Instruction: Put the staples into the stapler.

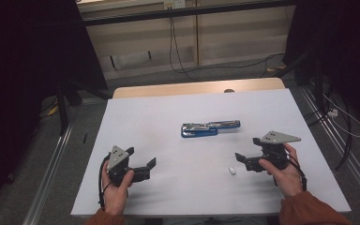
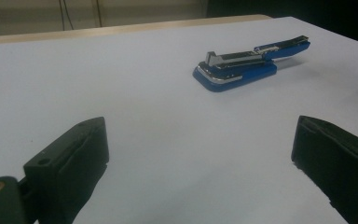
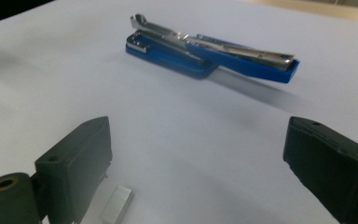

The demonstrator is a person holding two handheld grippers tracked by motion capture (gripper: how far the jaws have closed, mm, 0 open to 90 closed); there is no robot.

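A blue stapler (image 1: 210,127) lies swung open flat near the middle of the white table (image 1: 159,108), its metal staple channel facing up. A small strip of staples (image 1: 232,171) rests on the table just left of my right gripper (image 1: 248,149), which stands open and empty. My left gripper (image 1: 140,157) sits near the front left, also open with nothing in it. In the left gripper view the stapler (image 2: 242,65) lies ahead to the right of my open left gripper (image 2: 200,135). In the right gripper view the stapler (image 3: 205,51) is ahead of my right gripper (image 3: 196,128), and the staple strip (image 3: 116,203) lies by the left jaw.
A wooden strip (image 1: 197,87) runs along the table's far edge. Beyond it is grey floor with cables (image 1: 178,65), and metal rails (image 1: 51,164) run on both sides. Dark curtains hang at the left and right.
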